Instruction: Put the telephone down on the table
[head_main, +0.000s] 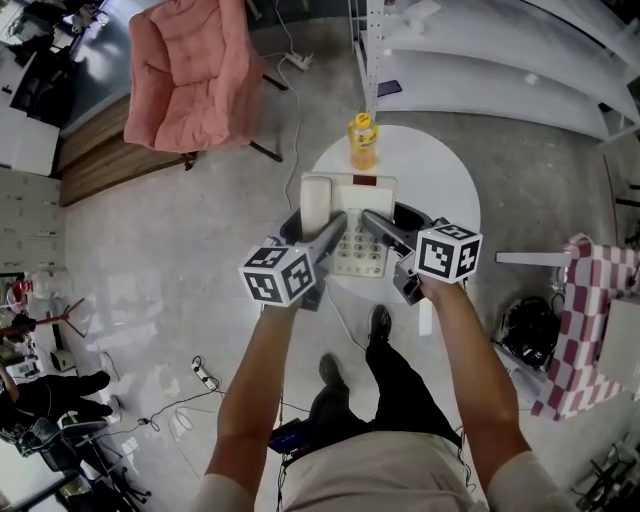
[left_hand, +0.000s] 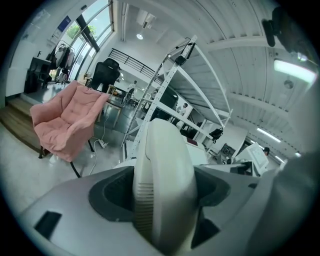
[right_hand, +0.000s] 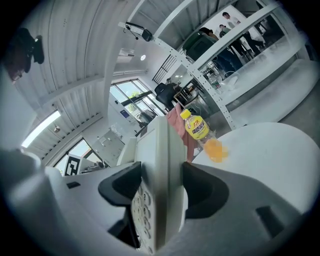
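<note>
Telephone (head_main: 352, 222), cream with a grey keypad, is held between two grippers over the near left part of the round white table (head_main: 440, 180). From here I can't tell whether its underside touches the tabletop. The left gripper (head_main: 333, 228) comes in from the near left, its jaws closed narrow on the handset (head_main: 316, 203), which lies in its cradle along the phone's left side. The right gripper (head_main: 376, 222) reaches in from the near right and clamps the right edge of the phone's body, keypad buttons showing just beside its jaw. An orange drink bottle (head_main: 362, 140) stands upright on the far side of the table, apart from the phone. A pink armchair (head_main: 195, 70) sits on the floor at far left, and white shelving (head_main: 480, 50) rises at far right.
</note>
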